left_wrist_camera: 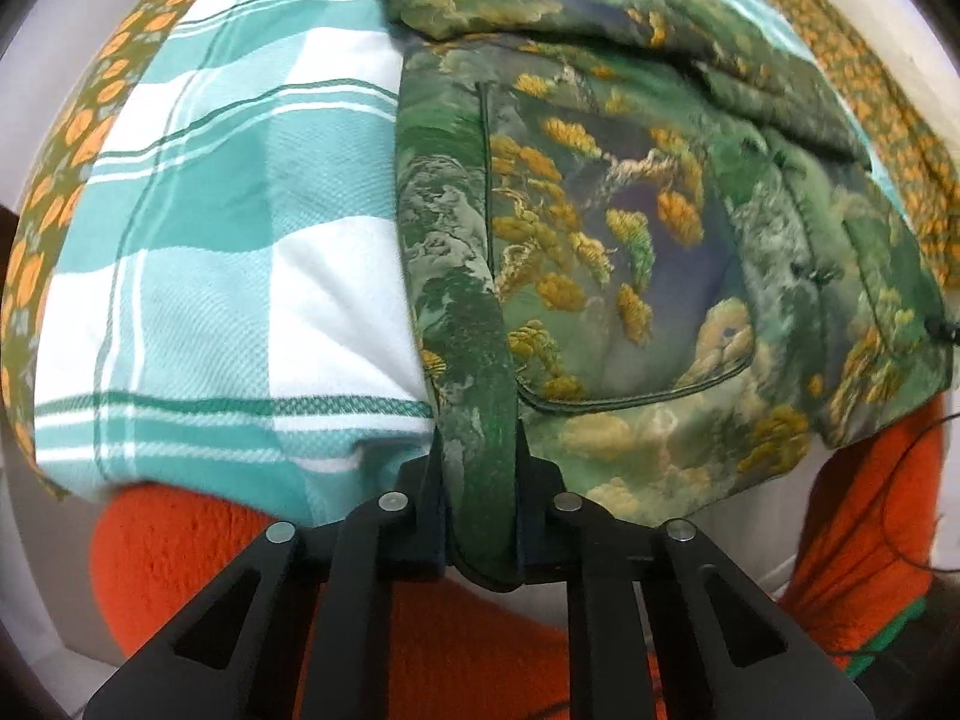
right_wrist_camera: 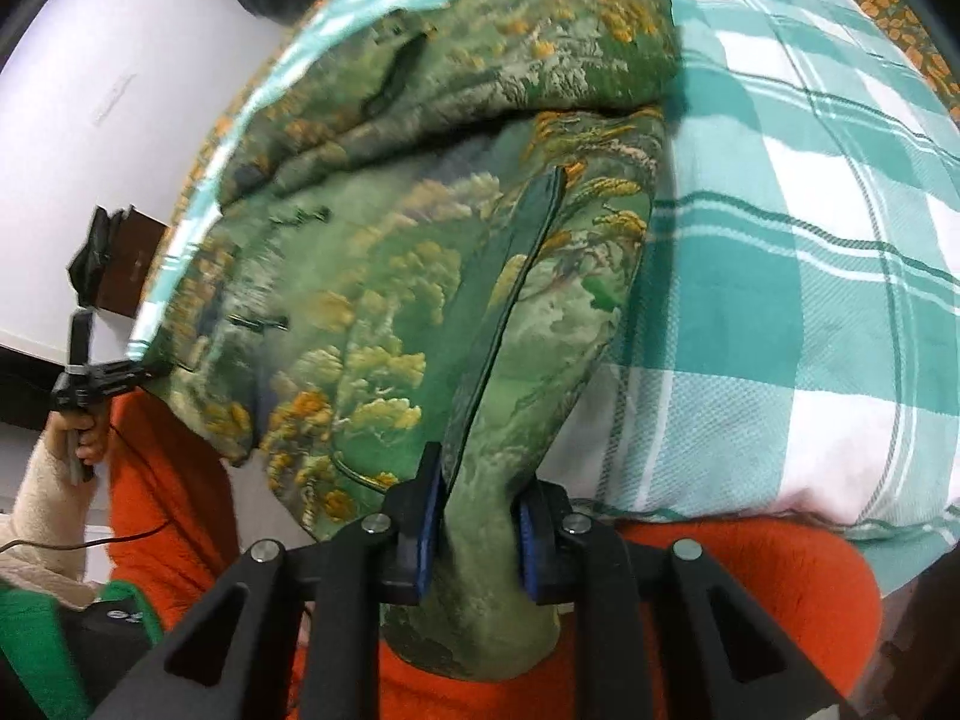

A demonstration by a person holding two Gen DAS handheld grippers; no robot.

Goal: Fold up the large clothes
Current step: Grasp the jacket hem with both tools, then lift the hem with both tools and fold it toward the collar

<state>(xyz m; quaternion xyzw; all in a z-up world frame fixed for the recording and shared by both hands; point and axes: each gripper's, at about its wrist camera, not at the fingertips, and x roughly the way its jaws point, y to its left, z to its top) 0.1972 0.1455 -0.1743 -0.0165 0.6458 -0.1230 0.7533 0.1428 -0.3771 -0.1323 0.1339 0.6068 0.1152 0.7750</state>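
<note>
A green garment (left_wrist_camera: 612, 222) printed with yellow trees and clouds lies partly folded on a teal-and-white checked cloth (left_wrist_camera: 228, 228). My left gripper (left_wrist_camera: 480, 480) is shut on the garment's near hem, a dark green band of fabric pinched between its black fingers. In the right wrist view the same garment (right_wrist_camera: 384, 276) hangs up from the cloth (right_wrist_camera: 810, 276). There my right gripper (right_wrist_camera: 477, 510) is shut on another hem edge, which bunches between its blue pads. The left gripper (right_wrist_camera: 99, 381) shows at the far left of that view, gripping the garment's other corner.
Orange fabric (left_wrist_camera: 420, 618) lies under both grippers at the near edge. An orange-flowered olive cloth (left_wrist_camera: 72, 150) borders the checked cloth. A person's hand in a cream sleeve (right_wrist_camera: 42, 480) holds the left gripper. A white wall (right_wrist_camera: 120, 90) and dark furniture (right_wrist_camera: 129, 267) stand at the left.
</note>
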